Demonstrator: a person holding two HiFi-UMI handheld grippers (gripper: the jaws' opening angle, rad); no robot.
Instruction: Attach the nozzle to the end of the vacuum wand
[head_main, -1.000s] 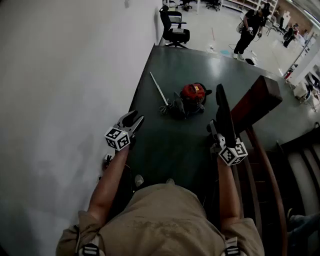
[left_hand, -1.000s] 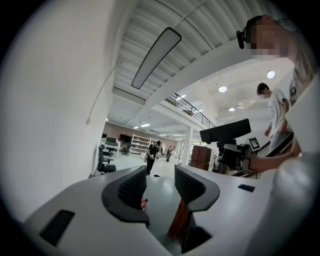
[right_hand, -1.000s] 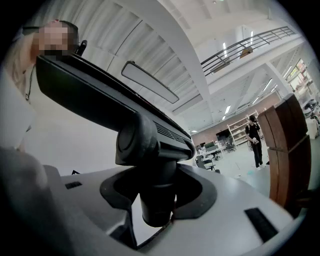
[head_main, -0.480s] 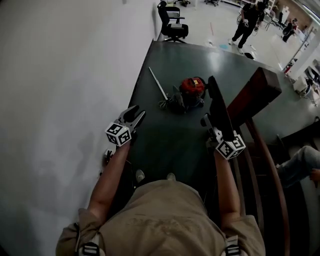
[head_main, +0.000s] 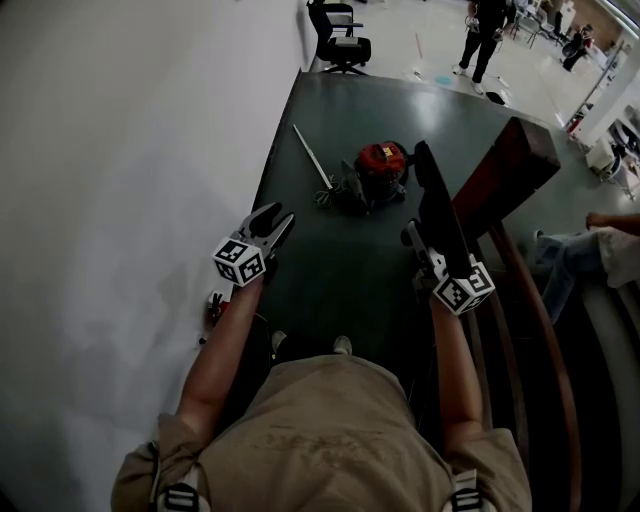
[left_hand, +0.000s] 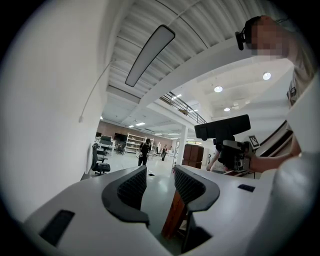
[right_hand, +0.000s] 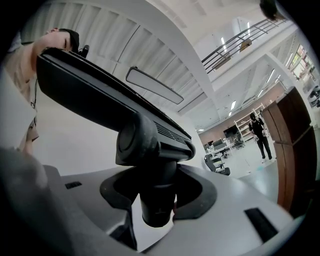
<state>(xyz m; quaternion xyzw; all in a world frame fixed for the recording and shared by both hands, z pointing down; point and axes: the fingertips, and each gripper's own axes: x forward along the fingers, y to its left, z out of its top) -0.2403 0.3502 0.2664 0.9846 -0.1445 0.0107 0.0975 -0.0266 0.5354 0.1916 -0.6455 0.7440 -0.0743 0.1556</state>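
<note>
Green mat (head_main: 340, 285) below; nozzle (right_hand: 100, 95) neck clamped inside right claw (right_hand: 157, 189).

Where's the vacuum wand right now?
Head view, upper centre: the vacuum wand lies on the dark green floor, just left of the red vacuum and close to the white wall.

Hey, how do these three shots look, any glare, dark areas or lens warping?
Head view: dim overall, with a pale sheen on the dark floor beyond the red vacuum. Left gripper view: strong fisheye curving, black corners, bright ceiling lights. Right gripper view: same curving; the close nozzle reads nearly black.
</note>
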